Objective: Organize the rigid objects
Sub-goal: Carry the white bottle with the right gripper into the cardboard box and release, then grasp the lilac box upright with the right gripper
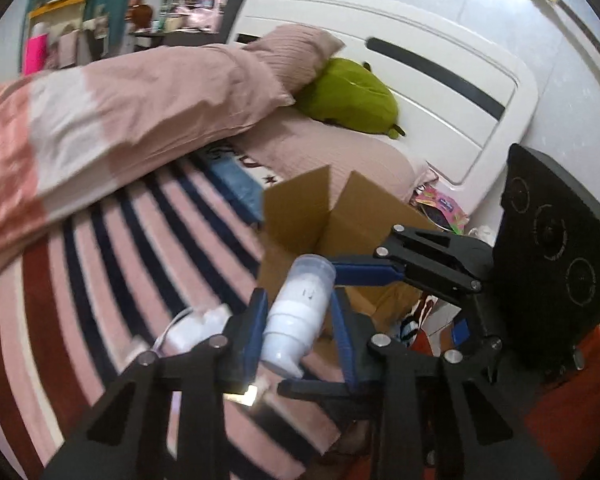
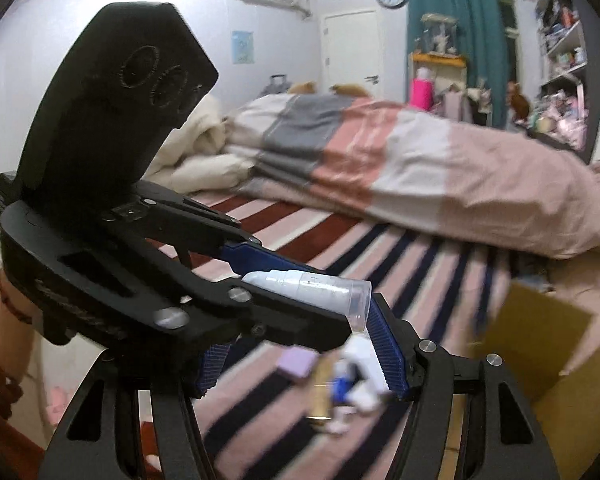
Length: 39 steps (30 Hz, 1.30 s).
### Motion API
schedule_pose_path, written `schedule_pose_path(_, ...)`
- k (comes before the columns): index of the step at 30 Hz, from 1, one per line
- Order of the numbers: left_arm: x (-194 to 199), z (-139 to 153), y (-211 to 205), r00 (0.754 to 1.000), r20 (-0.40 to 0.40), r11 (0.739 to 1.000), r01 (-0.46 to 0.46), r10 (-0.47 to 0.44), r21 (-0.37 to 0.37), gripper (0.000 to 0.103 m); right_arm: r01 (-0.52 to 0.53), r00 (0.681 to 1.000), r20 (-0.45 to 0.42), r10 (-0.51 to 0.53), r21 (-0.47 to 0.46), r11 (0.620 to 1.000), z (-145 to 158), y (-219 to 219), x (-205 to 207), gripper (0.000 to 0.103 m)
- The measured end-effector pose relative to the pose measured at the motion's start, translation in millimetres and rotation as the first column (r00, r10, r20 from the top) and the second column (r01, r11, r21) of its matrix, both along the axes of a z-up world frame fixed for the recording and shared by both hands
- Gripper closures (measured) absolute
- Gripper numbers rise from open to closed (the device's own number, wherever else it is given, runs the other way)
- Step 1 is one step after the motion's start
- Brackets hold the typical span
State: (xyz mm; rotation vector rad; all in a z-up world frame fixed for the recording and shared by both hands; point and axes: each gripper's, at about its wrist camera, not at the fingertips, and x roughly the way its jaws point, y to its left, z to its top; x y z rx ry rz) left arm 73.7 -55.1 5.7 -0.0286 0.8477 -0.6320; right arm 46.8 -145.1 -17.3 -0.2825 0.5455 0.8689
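A white pump bottle (image 1: 300, 312) with a clear cap sits between the blue pads of my left gripper (image 1: 298, 300), which is shut on it above the striped bed. In the right wrist view the same bottle (image 2: 308, 284) lies slanted in the left gripper (image 2: 332, 292), cap toward the right. My right gripper (image 2: 298, 340) stands open, its ribbed blue pads wide apart with nothing pressed between them. It shows in the left wrist view as the right gripper (image 1: 400, 300) just beyond the bottle. An open cardboard box (image 1: 300, 208) stands on the bed behind both grippers, and the box (image 2: 540, 344) is at the right.
Blurred small items lie on the striped bedspread (image 2: 380, 240): a lilac block (image 2: 298, 362), a gold tube (image 2: 322, 396), white pieces, and a white plug with cable (image 1: 196, 328). A folded quilt (image 1: 120, 120), pink pillow, green plush (image 1: 352, 96) and white headboard (image 1: 440, 92) lie beyond.
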Motion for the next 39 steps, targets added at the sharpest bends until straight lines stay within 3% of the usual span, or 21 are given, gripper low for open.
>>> schedule_pose_path(5, 45.9, -0.2, -65.3, 0.994, -0.048, 0.994, 0.101, -0.099, 0.031, 0.076, 0.107, 0.994, -0.029, -0.108, -0.009, 0.994, 8.1, -52.0, 27.3, 0.046)
schedule_pose_path(8, 74.6, -12.6, -99.5, 0.982, -0.124, 0.988, 0.148, -0.142, 0.039, 0.076, 0.164, 0.983, -0.082, -0.166, -0.035, 0.986, 4.0, -81.6, 49.6, 0.046)
schedule_pose_path(14, 104.3, -36.2, -132.4, 0.957, -0.244, 0.981, 0.179, -0.158, 0.068, 0.074, 0.209, 0.948, -0.212, -0.236, -0.143, 0.967, -15.6, -115.4, 82.2, 0.045)
schedule_pose_path(17, 107.4, -36.9, -136.3, 0.958, -0.251, 0.982, 0.166, -0.139, 0.091, 0.062, 0.214, 0.937, -0.235, -0.257, -0.194, 0.957, -20.7, -122.9, 87.4, 0.045)
schedule_pose_path(18, 107.5, -35.5, -134.6, 0.960, -0.248, 0.983, 0.158, -0.130, 0.097, 0.053, 0.211, 0.936, -0.237, -0.259, -0.208, 0.955, -21.3, -122.0, 86.3, 0.042)
schedule_pose_path(20, 105.1, -28.9, -125.9, 0.968, -0.229, 0.987, 0.128, -0.103, 0.100, 0.041, 0.202, 0.936, -0.241, -0.258, -0.232, 0.951, -23.4, -118.9, 85.2, 0.034)
schedule_pose_path(24, 91.6, -11.8, -95.4, 0.984, -0.171, 0.994, 0.072, -0.057, 0.084, 0.033, 0.200, 0.949, -0.191, -0.250, -0.246, 0.948, -17.5, -108.3, 74.9, 0.022)
schedule_pose_path(29, 61.0, 13.8, -31.9, 0.995, -0.067, 0.993, -0.074, 0.080, 0.091, 0.024, 0.146, 0.979, -0.114, -0.171, -0.197, 0.969, 2.7, -77.4, 45.9, 0.006)
schedule_pose_path(31, 44.5, 19.3, 2.5, 0.986, -0.019, 0.982, -0.163, 0.166, 0.092, 0.016, 0.116, 0.987, -0.091, -0.136, -0.195, 0.974, 9.2, -55.7, 38.5, 0.004)
schedule_pose_path(35, 17.4, 10.2, 62.5, 0.950, 0.044, 0.944, -0.313, 0.310, 0.108, 0.014, 0.028, 0.996, -0.074, -0.042, -0.174, 0.984, 13.4, -9.3, 16.3, 0.004)
schedule_pose_path(39, -4.9, -21.2, 120.6, 0.910, 0.039, 0.906, -0.414, 0.412, 0.093, 0.014, -0.076, 0.986, -0.162, 0.051, -0.154, 0.985, -6.6, 42.1, 3.8, 0.004)
